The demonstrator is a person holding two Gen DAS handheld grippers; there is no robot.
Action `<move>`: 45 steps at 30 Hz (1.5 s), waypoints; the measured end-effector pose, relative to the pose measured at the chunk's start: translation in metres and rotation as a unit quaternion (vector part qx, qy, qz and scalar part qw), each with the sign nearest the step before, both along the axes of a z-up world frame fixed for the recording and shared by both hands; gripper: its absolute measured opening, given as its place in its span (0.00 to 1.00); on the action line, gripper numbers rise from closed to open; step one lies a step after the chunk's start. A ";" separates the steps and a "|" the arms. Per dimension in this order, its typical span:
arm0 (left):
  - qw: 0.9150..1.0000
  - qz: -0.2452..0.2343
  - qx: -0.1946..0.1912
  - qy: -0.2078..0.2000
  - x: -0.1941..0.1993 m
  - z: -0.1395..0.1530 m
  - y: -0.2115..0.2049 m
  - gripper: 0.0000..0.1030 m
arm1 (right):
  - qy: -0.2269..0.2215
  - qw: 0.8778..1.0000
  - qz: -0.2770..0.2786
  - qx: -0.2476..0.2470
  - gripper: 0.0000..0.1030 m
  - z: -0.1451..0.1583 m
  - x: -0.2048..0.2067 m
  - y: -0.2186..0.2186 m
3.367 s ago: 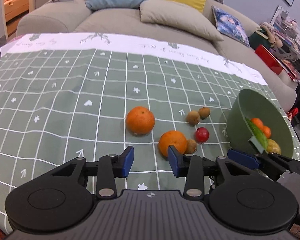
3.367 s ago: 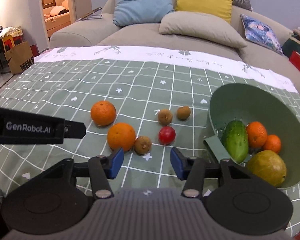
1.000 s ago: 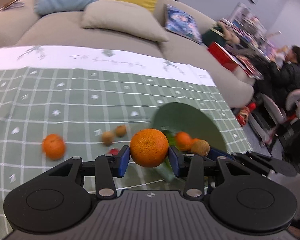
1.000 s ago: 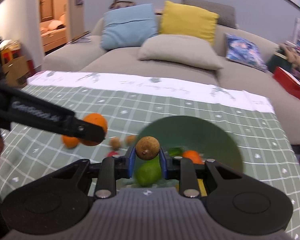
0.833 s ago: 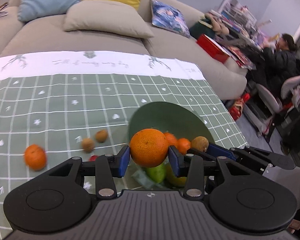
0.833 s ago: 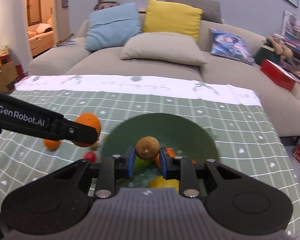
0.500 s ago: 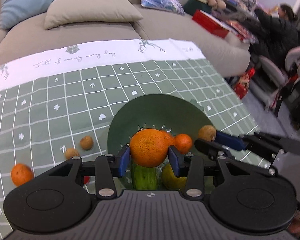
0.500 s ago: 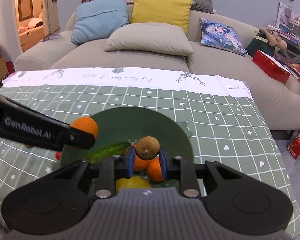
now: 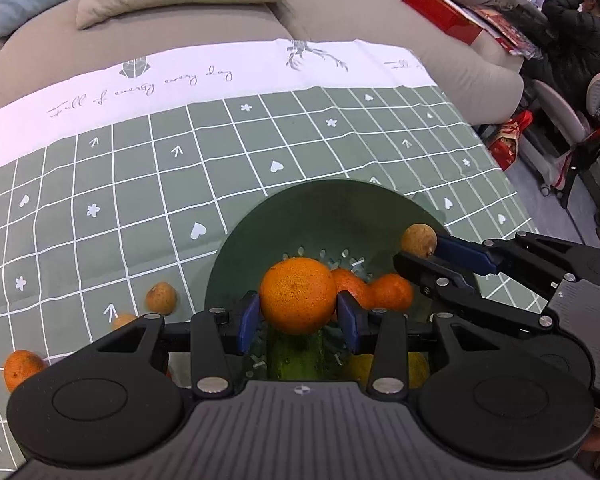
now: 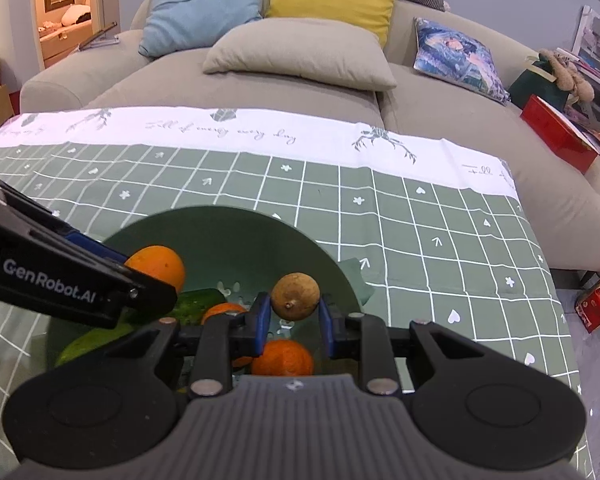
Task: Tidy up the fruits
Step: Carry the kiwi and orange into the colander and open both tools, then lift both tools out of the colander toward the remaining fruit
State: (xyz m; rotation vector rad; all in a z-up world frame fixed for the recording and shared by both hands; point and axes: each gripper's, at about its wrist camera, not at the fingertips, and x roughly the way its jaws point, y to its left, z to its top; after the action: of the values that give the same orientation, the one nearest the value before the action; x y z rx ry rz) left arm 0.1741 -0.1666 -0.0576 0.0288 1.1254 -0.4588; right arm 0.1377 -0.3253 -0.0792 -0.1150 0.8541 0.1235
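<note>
Step in hand: delivery of two fruits to the green bowl (image 9: 236, 256). The left tongs (image 9: 298, 316) were closed on a large orange (image 9: 296, 296), gripped at its sides between the blue pads and held above the bowl's interior. The right tongs (image 10: 294, 316) were closed on a small brown fruit (image 10: 295, 296), also held over the bowl, near its right-hand rim as seen from the left wrist view.

Next move, as judged: each pair of tongs was to be lowered toward the fruit already in the bowl and then opened. A low release was called for, since round fruit dropped from height could bounce or roll out. The two tongs were close together, so contact between them was a risk.

Bowl contents: a green cucumber (image 10: 196, 300), two smaller oranges (image 9: 392, 292), and a yellowish fruit that was partly hidden by the tongs. Drain holes were seen in the bowl's floor.

Outside the bowl, on the checked tabletop (image 9: 140, 184): two small brown fruits (image 9: 161, 298) just left of the bowl, and one orange (image 9: 22, 368) further left. These were still to be collected.
</note>
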 end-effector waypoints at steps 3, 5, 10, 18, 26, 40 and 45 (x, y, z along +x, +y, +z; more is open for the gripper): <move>1.000 0.003 0.001 0.002 0.006 -0.004 -0.002 0.46 | 0.006 1.000 -0.002 -0.004 0.21 -0.008 0.006 0.001; 1.000 0.004 0.000 0.005 0.010 -0.005 -0.003 0.46 | 0.012 1.000 -0.002 -0.004 0.21 -0.013 0.009 0.002; 1.000 0.015 -0.006 0.009 0.020 -0.009 -0.003 0.46 | 0.032 0.999 -0.003 0.002 0.21 -0.027 0.018 0.005; 1.000 0.024 -0.003 0.014 0.030 -0.016 -0.005 0.48 | 0.034 0.999 0.007 -0.015 0.24 -0.034 0.022 0.013; 1.000 0.015 -0.008 0.022 0.029 -0.015 0.000 0.53 | 0.040 0.999 0.007 -0.031 0.34 -0.030 0.022 0.016; 0.999 0.005 -0.011 -0.033 -0.003 0.037 0.031 0.58 | 0.039 0.999 0.001 -0.032 0.68 0.015 0.001 0.022; 0.998 0.024 -0.003 -0.057 -0.023 0.050 0.054 0.58 | 0.030 0.999 -0.009 -0.008 0.71 0.032 -0.012 0.035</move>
State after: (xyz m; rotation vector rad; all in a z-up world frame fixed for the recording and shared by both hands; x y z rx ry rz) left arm 0.1511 -0.1128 -0.0080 0.0230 1.0117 -0.4124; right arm 0.1260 -0.2904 -0.0474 -0.1186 0.9166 0.1050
